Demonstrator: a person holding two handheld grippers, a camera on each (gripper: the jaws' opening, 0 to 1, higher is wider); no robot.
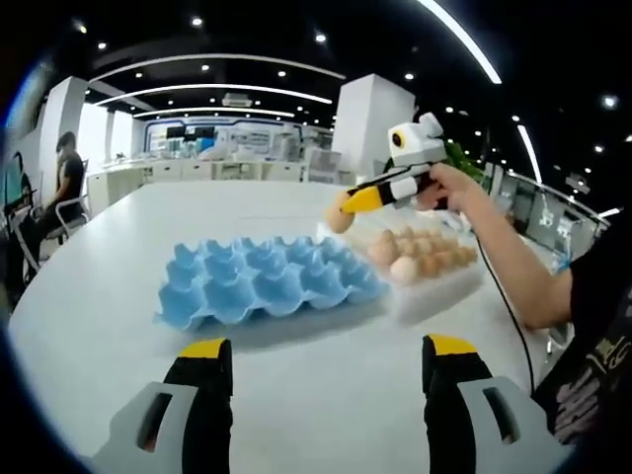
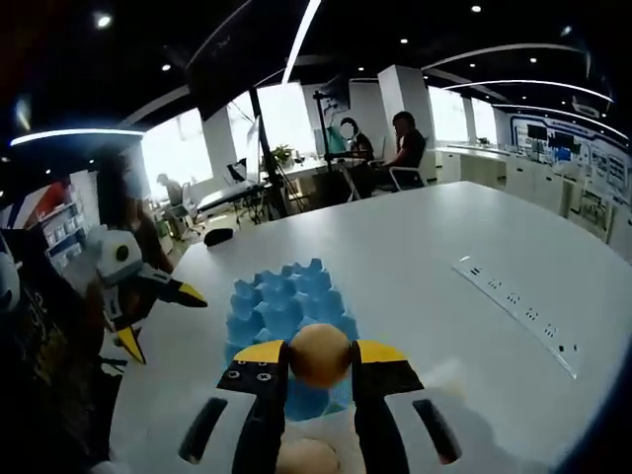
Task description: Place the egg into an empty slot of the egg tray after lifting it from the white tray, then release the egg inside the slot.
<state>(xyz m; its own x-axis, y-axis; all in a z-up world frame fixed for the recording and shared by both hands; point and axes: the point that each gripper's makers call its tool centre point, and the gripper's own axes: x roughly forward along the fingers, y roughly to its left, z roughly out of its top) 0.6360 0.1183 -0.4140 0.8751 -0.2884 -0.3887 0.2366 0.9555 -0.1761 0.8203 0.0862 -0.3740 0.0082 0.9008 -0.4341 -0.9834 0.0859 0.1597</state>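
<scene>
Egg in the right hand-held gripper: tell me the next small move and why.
Probably carry it across over the blue egg tray and lower toward a slot. The right hand-held gripper is shut on the egg, lifted above the white tray of eggs, and every blue slot in view looks empty. The left hand-held gripper is open, holding nothing.

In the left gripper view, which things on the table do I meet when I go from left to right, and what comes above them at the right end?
Blue egg tray → white tray full of eggs → above it, the right tool holding one egg.
</scene>
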